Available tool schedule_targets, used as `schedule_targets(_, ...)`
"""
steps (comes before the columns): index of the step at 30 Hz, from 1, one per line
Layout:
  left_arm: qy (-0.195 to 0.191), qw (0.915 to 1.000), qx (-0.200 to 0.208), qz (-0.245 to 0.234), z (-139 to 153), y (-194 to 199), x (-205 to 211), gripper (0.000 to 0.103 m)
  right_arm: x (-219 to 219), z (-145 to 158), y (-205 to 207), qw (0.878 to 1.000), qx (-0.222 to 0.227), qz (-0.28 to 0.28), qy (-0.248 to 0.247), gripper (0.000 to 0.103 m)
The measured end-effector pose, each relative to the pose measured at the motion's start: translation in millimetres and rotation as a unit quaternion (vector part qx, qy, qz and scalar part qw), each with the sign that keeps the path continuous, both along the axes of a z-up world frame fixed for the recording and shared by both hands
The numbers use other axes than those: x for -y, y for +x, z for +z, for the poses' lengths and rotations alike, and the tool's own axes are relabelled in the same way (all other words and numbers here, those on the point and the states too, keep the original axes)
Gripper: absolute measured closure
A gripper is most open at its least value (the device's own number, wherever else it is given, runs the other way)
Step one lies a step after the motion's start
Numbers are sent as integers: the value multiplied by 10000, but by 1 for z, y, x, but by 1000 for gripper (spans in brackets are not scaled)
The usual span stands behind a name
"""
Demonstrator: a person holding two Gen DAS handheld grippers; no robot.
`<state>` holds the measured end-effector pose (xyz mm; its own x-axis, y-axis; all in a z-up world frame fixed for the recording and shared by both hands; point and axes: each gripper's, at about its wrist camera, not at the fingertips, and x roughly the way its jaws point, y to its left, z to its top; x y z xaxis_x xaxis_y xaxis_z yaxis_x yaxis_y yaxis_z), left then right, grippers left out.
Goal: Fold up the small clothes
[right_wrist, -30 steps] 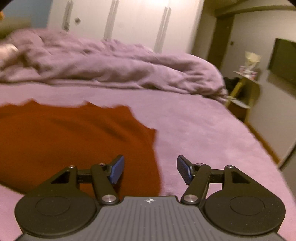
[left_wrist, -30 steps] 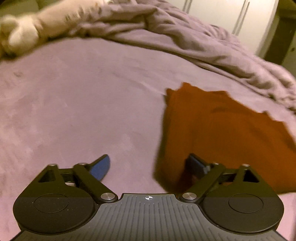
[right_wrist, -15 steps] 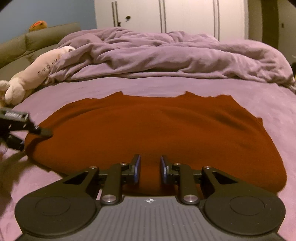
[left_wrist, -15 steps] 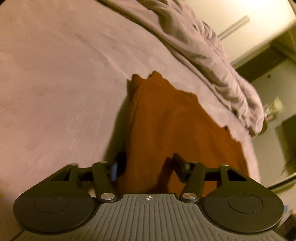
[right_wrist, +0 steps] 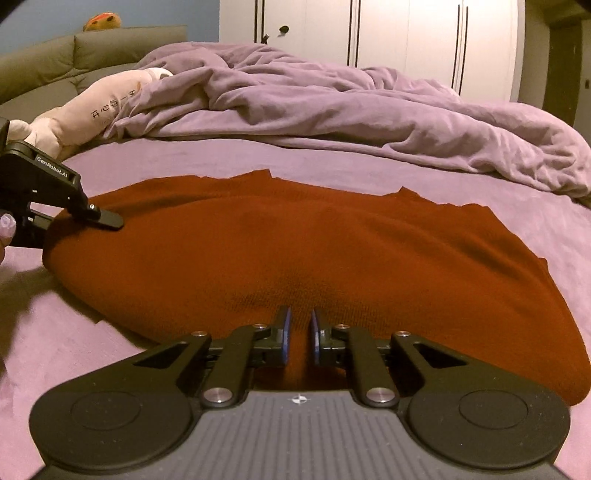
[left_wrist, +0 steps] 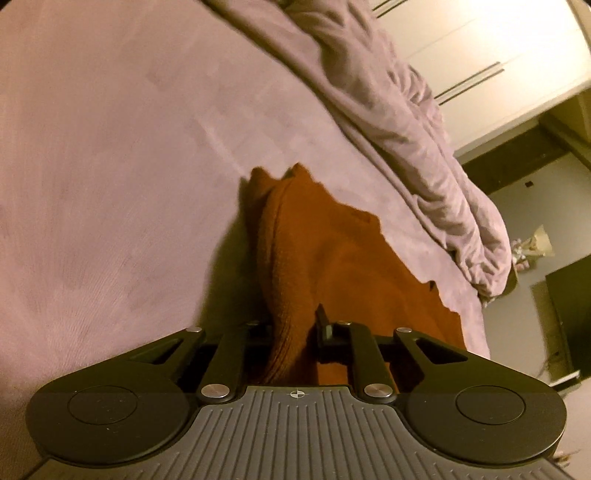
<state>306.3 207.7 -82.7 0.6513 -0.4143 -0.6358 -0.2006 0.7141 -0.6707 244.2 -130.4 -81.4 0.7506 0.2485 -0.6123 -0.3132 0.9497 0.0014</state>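
Note:
A rust-red knitted garment (right_wrist: 295, 251) lies spread on the purple bed. In the right wrist view my right gripper (right_wrist: 298, 332) is shut on the garment's near edge at its middle. In the left wrist view my left gripper (left_wrist: 295, 325) is shut on the garment's (left_wrist: 332, 266) left edge, which bunches up between the jaws and hides the left finger. The left gripper also shows in the right wrist view (right_wrist: 99, 218), at the garment's left end.
A rumpled purple duvet (right_wrist: 332, 110) lies across the back of the bed. A pale plush toy (right_wrist: 92, 110) lies at the far left beside a grey-green headboard (right_wrist: 92, 51). White wardrobe doors (right_wrist: 369, 33) stand behind. The bed's right edge drops off (left_wrist: 491, 332).
Both grippers went from open to shut on the garment. The right one swung left to the garment's near edge; the left one tilted and closed on its left edge.

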Motion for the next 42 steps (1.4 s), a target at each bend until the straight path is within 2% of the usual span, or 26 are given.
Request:
schedule_targets(3,104,9998,148,-67,15,0,6,86,8,9,-7,9994,169,-162,252,95)
schedule_targets(5,110,9996,242,-117,24,0,9,87,7,5,-9,9992,307,-207,123,95)
schedule_targets(7,120,9993,305,-170,31,1,13,87,3,-12,-1,9999,-38,-100,-39,95)
schedule_targets(9,180,9991,320,-190,39,2,19,87,-4,-12,-1,9992,35,64,-389,95)
schedule_targets(10,203,9990,332,-203,44,3,21,87,-4,-8,0,9994,0,56,-354,95)
schedule_targets(13,296,9978,461,-363,62,3,37,87,16,5,-5,9999,11,-14,167,95)
schedule_targets(16,378,9953,642,-617,79,4,62,87,38,14,-19,9981,229,-295,488,95)
schedule_targets(20,387,9891,847,-1137,94,12,119,87,77,25,-33,9919,448,-840,844,95)
schedule_targets(25,419,9836,803,-1560,74,28,200,87,116,30,-38,9845,552,-1317,1016,94)
schedule_targets(29,897,9799,376,-1740,30,36,249,79,135,21,-32,9825,314,-1565,955,94)
schedule_targets(30,988,9781,382,-1790,25,35,254,76,138,18,-32,9820,237,-1596,981,94)
schedule_targets(31,1001,9764,530,-1838,26,30,255,72,142,15,-33,9815,187,-1610,1020,94)
schedule_targets(32,993,9732,668,-1964,32,25,256,56,143,13,-32,9813,147,-1618,1037,94)
schedule_targets(33,969,9705,752,-2078,36,21,253,48,145,10,-33,9813,103,-1622,1036,94)
schedule_targets(37,989,9652,996,-2205,61,-6,232,48,147,2,-35,9804,-6,-1659,1063,94)
schedule_targets(39,1010,9664,1123,-2079,71,-23,212,48,145,5,-37,9808,44,-1646,1041,94)
schedule_targets(42,1311,9706,1192,-1627,75,-35,181,45,140,15,-34,9821,175,-1563,1032,94)
